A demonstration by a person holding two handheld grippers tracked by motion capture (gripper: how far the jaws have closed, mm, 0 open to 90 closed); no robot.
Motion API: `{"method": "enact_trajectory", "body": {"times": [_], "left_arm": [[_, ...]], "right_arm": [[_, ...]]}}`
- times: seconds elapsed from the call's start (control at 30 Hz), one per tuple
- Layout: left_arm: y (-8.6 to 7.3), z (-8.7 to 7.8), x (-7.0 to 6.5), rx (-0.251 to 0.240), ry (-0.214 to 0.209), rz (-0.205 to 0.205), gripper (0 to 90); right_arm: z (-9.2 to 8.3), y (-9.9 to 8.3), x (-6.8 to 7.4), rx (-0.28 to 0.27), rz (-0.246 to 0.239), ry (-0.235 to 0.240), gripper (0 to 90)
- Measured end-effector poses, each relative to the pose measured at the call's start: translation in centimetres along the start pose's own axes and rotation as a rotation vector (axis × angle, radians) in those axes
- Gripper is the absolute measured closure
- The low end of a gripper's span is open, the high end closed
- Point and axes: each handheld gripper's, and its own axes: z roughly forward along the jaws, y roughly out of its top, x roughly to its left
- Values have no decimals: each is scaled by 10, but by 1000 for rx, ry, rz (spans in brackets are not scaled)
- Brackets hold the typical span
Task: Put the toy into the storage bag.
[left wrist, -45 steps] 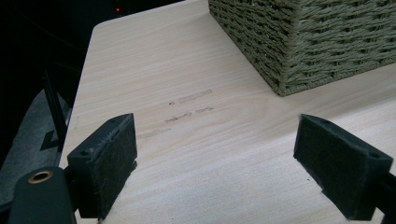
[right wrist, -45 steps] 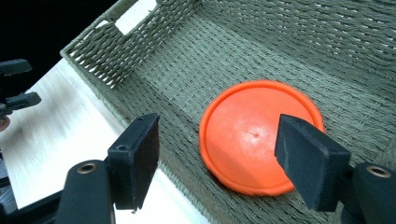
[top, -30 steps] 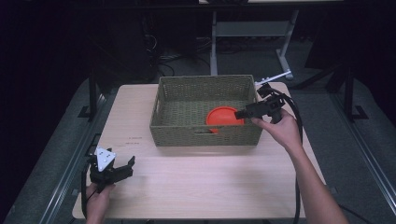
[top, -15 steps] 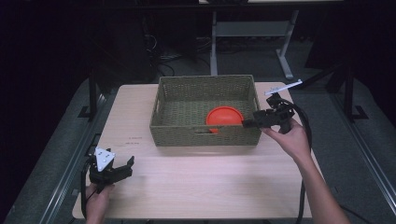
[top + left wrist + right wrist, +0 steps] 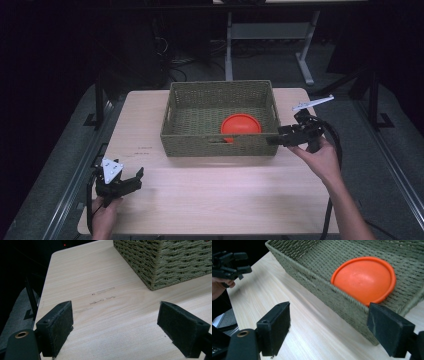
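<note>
I'm easing my right hand-held gripper (image 5: 274, 140), jaws just spread wide and empty, off the basket's (image 5: 215, 144) corner, leaving the orange bowl (image 5: 241, 124) sitting inside, while my left hand-held gripper (image 5: 131, 178) waits released over the counter (image 5: 225, 190).

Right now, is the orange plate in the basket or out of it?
In. The orange plate lies on the floor of the basket, near its right front corner.

The light wood-grain surface (image 5: 210, 200) carries faint scuff marks (image 5: 103, 291) near its left edge. Beyond its far edge stands a grey metal frame (image 5: 270, 32) with splayed feet on the dark floor (image 5: 280, 70), with cables (image 5: 172, 55) lying on the floor to the frame's left. Metal rails (image 5: 67, 192) run along both sides of the surface.
</note>
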Motion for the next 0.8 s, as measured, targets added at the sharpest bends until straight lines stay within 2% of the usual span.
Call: {"method": "enact_trajectory", "body": {"times": [0.33,0.67,0.7,0.8], "left_arm": [[0,0,0,4,0,7,128],[0,0,0,7,1,12,129],[-1,1,-1,2,0,0,129],[-1,1,-1,2,0,1,128]], "right_arm": [[-6,-25,-6,2,13,-8,184],[-12,-48,-14,-20,34,-4,183],[-12,-50,-14,-17,34,-5,182],[-14,-58,-15,-14,35,-17,182]]}}
